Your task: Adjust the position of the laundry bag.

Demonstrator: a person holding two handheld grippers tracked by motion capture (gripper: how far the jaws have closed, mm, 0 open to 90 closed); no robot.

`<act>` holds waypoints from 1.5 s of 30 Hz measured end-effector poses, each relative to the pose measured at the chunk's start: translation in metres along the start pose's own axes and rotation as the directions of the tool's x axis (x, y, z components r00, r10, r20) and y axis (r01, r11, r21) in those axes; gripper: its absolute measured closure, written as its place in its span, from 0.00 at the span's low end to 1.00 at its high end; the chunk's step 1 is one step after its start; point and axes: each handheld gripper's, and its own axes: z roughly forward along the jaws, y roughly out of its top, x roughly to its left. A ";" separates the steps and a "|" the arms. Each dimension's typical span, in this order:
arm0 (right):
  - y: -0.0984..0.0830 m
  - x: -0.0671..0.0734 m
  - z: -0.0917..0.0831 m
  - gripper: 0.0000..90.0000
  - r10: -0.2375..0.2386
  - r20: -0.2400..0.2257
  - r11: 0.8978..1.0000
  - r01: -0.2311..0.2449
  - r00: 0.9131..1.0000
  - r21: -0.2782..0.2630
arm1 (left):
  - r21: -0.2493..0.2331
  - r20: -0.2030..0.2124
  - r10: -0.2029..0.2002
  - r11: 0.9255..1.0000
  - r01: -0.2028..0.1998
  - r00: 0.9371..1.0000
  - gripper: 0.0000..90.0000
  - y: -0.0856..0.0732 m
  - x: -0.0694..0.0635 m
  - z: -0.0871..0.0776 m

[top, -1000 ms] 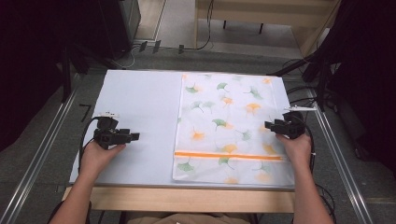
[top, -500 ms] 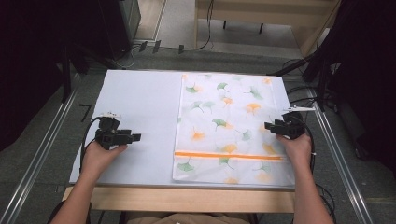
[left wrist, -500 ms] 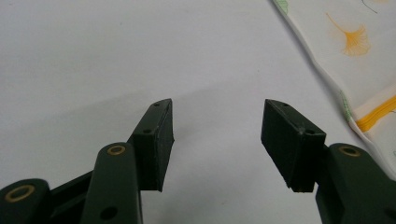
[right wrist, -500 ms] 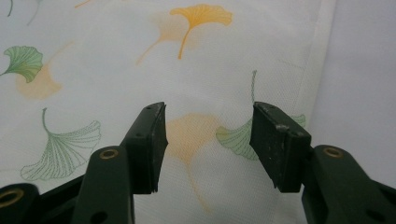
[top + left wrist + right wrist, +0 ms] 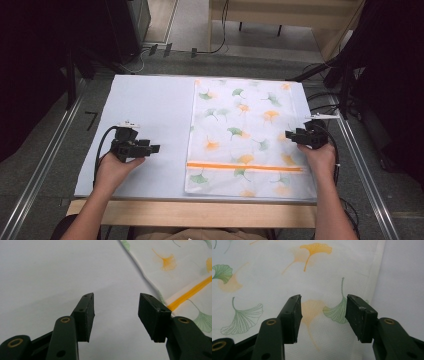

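A white cloth (image 5: 245, 135) printed with green and orange ginkgo leaves lies flat on the right half of the white table top (image 5: 145, 105). An orange stripe (image 5: 245, 167) crosses it near its front end. My left gripper (image 5: 154, 148) hovers over bare table left of the cloth, pointing at it. In the left gripper view its jaws (image 5: 116, 312) are open with nothing between them and have just been closing a little; the cloth's edge (image 5: 185, 272) lies ahead to the right. My right gripper (image 5: 289, 135) is open at the cloth's right edge, and its jaws (image 5: 323, 317) stand over the fabric (image 5: 262, 277).
Metal rails (image 5: 45, 165) run along both sides of the table. Black cables (image 5: 325, 97) trail off the right side. The wooden front edge (image 5: 190, 212) is nearest the person. Dark furniture stands at the back.
My left gripper has moved a little to the right, toward the cloth. The right gripper and the cloth have not moved.
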 end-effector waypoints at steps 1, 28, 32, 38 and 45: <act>0.000 0.000 0.000 0.54 0.000 0.000 1.000 0.000 1.000 0.001 | -0.002 0.002 0.001 1.000 -0.001 1.000 0.53 0.001 -0.003 0.001; -0.015 -0.006 -0.008 0.52 0.000 0.030 1.000 -0.001 1.000 0.027 | 0.055 0.062 0.088 0.994 -0.091 0.994 0.48 0.020 -0.044 0.053; -0.018 -0.008 -0.009 0.52 0.002 0.039 0.999 -0.003 0.999 0.035 | 0.062 0.070 0.085 0.994 -0.089 0.994 0.48 0.023 -0.047 0.059; -0.022 -0.009 -0.008 0.52 -0.002 0.043 0.998 0.000 0.999 0.057 | 0.084 0.085 0.084 0.992 -0.091 0.993 0.49 0.024 -0.049 0.067; -0.025 -0.006 -0.004 0.52 -0.011 0.044 0.998 0.008 0.999 0.065 | 0.111 0.098 0.043 0.992 -0.053 0.994 0.56 0.025 -0.050 0.083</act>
